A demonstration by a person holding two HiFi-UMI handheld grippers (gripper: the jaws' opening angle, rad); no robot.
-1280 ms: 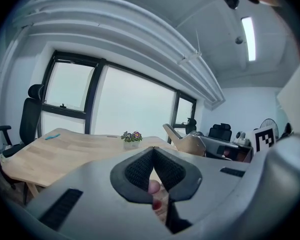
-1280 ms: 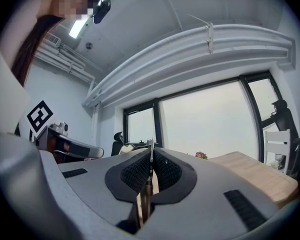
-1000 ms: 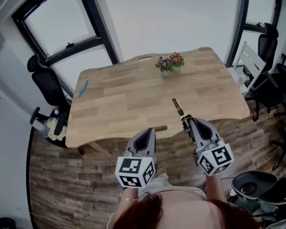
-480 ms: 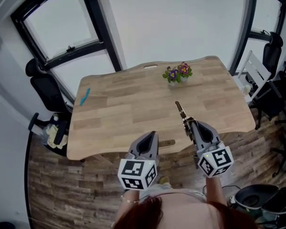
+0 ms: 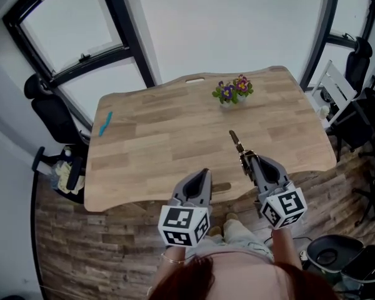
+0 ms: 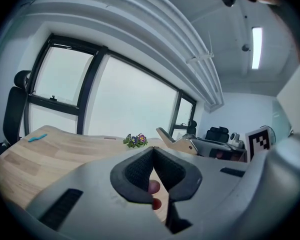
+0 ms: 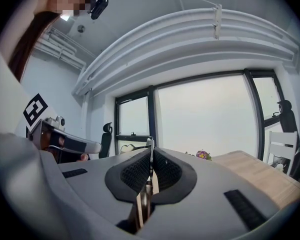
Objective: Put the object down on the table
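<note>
My right gripper is shut on a thin utensil with a brown handle and a metal tip. The utensil sticks out forward over the near edge of the wooden table. In the right gripper view the utensil stands edge-on, pinched between the dark pads of the right gripper. My left gripper hovers at the table's near edge, a little left of the right one. Seen in its own view, the left gripper has its pads meeting at the tips with nothing between them.
A small pot of flowers stands near the table's far edge, and a blue object lies at its left end. A black office chair stands left, a white chair right, a dark bin on the floor.
Both grippers have moved forward toward the table, and their tips now reach its near edge. The right gripper still holds the utensil.
</note>
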